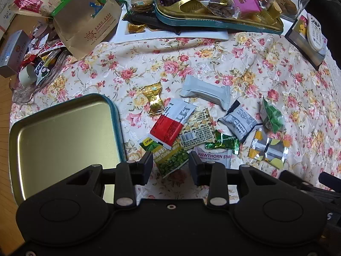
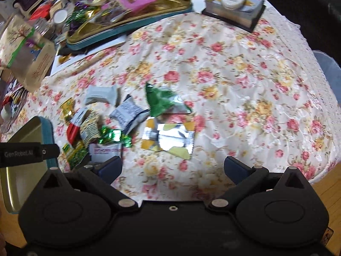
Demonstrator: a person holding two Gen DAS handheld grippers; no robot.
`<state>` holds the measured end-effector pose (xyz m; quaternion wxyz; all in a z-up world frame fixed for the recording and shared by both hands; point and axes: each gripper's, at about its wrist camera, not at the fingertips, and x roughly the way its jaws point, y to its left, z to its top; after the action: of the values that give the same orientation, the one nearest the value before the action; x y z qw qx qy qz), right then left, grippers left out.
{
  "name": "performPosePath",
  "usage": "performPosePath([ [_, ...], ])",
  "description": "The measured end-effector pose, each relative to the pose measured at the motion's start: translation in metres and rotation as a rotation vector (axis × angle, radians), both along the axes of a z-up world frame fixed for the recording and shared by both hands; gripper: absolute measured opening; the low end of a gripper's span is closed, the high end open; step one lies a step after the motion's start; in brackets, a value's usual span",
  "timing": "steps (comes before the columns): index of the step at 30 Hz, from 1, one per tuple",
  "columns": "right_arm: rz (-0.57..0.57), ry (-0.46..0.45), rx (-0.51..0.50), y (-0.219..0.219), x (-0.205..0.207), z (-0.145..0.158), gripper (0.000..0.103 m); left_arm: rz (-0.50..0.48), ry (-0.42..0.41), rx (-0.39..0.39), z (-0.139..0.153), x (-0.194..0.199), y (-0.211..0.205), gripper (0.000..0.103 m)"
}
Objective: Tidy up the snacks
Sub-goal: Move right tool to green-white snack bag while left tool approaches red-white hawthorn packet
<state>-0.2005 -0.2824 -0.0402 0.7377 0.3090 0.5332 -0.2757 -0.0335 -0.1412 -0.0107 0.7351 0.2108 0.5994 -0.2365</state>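
Several snack packets lie in a heap on the floral tablecloth. Among them are a green pea packet, a red and white packet, a gold candy, a white bar and a silver and yellow packet. An empty gold tin tray with a teal rim lies to the left. My left gripper is open, its fingers either side of the pea packet's near end. My right gripper is open and empty, just short of the silver and yellow packet.
A full teal tin of sweets rests on a white board at the back. A brown paper bag and boxes crowd the back left. A remote on a box sits at the back right. The table's edge runs along the right.
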Motion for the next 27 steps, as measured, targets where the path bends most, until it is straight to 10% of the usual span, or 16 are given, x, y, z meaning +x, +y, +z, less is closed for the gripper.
performPosePath([
  [12, -0.192, -0.061, -0.025, -0.053, -0.029, -0.013, 0.103, 0.069, 0.039, -0.016, -0.010, 0.027, 0.005, 0.045],
  [27, 0.000, -0.074, -0.111, -0.041, 0.051, -0.049, 0.103, 0.087, 0.087, -0.045, -0.025, 0.045, 0.019, 0.045],
])
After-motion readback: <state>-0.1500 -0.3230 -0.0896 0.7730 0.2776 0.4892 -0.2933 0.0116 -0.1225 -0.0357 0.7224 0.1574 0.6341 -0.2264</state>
